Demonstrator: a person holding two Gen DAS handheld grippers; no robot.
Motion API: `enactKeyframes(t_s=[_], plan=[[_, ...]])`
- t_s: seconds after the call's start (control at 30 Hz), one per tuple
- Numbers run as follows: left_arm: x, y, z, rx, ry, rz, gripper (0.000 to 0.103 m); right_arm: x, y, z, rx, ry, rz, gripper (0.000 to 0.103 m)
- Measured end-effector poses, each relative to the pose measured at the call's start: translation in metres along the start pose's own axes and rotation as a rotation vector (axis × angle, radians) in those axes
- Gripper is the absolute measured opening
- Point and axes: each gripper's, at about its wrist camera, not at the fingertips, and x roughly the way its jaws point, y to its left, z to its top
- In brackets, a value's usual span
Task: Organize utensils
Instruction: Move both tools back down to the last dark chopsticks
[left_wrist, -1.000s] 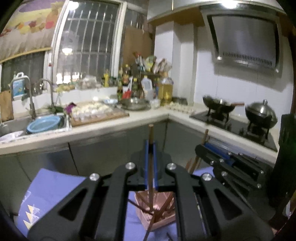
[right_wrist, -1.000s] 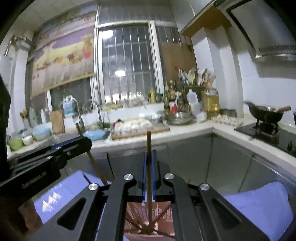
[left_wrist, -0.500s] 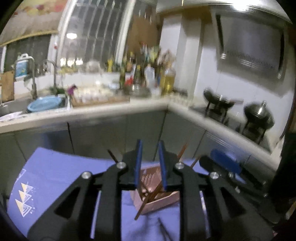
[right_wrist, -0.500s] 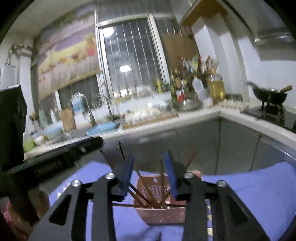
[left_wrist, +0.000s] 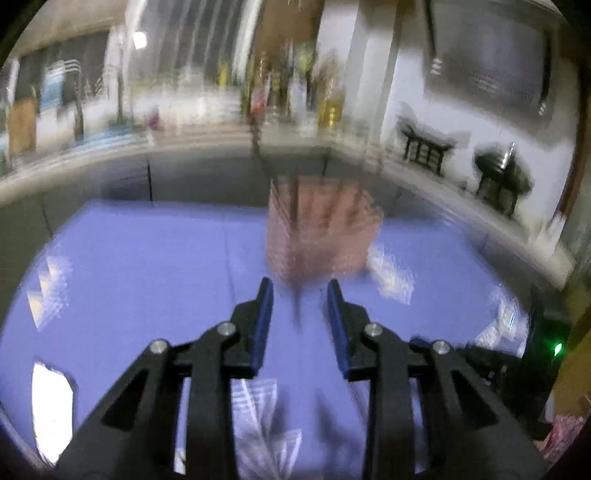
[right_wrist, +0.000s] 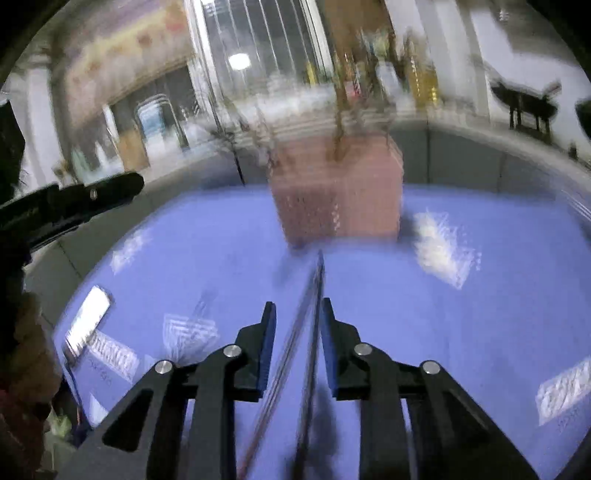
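Now Lining Up on Loose Chopsticks

Both jaws parted and empty: left gripper (left_wrist: 300, 295), right gripper (right_wrist: 297, 314). Straddling chopsticks (right_wrist: 314, 314) lying on purple cloth (right_wrist: 192, 258), probably for pickup. Beyond, pink basket (right_wrist: 340, 195), upright, already holding sticks. Heavily blurred.

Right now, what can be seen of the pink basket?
The basket is a pink, box-shaped holder whose walls look like perforated plastic mesh, though both views are blurred by motion. It stands upright on the blue cloth, near the cloth's far edge and ahead of both open claws, touched by neither. Thin dark chopsticks stick up out of its top at various angles; their number cannot be told. In the left view it appears straight beyond the claw tips.
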Motion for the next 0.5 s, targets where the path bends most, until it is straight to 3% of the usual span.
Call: enactKeyframes(t_s=[0.1, 0.13, 0.17, 0.3, 0.5], plan=[[0.038, -0.009, -0.029, 0.002, 0.160, -0.002, 0.028, 0.019, 0.004, -0.022, -0.014, 0.123, -0.011, 0.021], [0.046, -0.012, -0.034, 0.005, 0.188, -0.004, 0.028, 0.022, 0.005, -0.027, -0.031, 0.144, -0.023, 0.012], [0.055, -0.018, -0.038, 0.012, 0.216, -0.008, 0.028, 0.026, 0.010, -0.032, -0.069, 0.163, -0.053, 0.010], [0.079, -0.036, -0.039, 0.046, 0.265, -0.008, 0.029, 0.017, -0.003, -0.037, -0.023, 0.154, -0.111, 0.006], [0.109, -0.049, -0.049, 0.057, 0.348, 0.010, 0.034, -0.006, -0.021, -0.059, 0.056, 0.179, -0.080, 0.007]])
